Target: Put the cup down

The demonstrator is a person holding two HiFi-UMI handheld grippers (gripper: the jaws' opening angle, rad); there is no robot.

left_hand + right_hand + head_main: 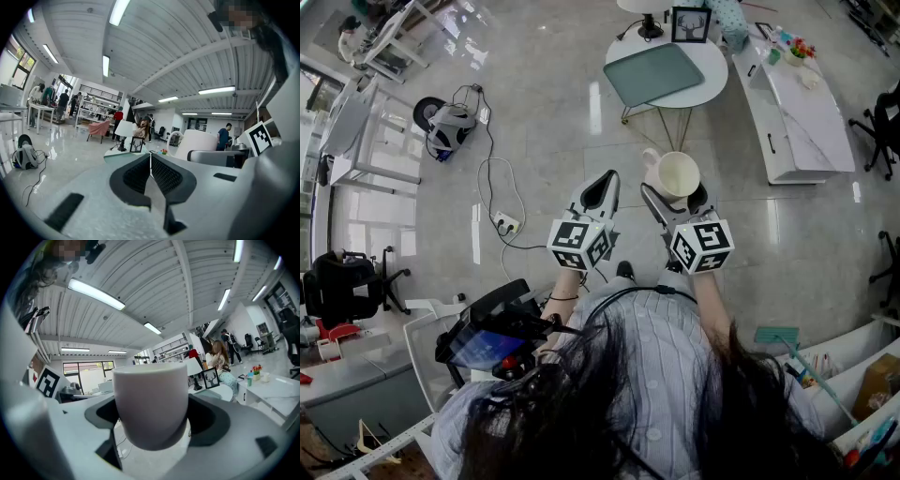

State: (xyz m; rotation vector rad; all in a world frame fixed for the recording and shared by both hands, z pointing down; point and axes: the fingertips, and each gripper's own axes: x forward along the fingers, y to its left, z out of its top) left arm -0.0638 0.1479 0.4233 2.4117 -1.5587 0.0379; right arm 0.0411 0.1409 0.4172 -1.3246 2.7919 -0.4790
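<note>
A cream cup (675, 174) with a handle on its left sits upright between the jaws of my right gripper (673, 199), held in the air above the tiled floor. In the right gripper view the cup (151, 401) fills the space between the two dark pads, which press on its sides; my right gripper (152, 423) is shut on it. My left gripper (602, 186) hangs just left of the cup with its jaws together and nothing in them. In the left gripper view its pads (164, 176) meet, and the cup (200, 139) shows at the right.
A round white table (705, 66) ahead carries a teal tray (653, 73) and a framed deer picture (690, 24). A long white bench (797, 103) stands at the right. A power strip (504, 223) with cables lies on the floor at the left.
</note>
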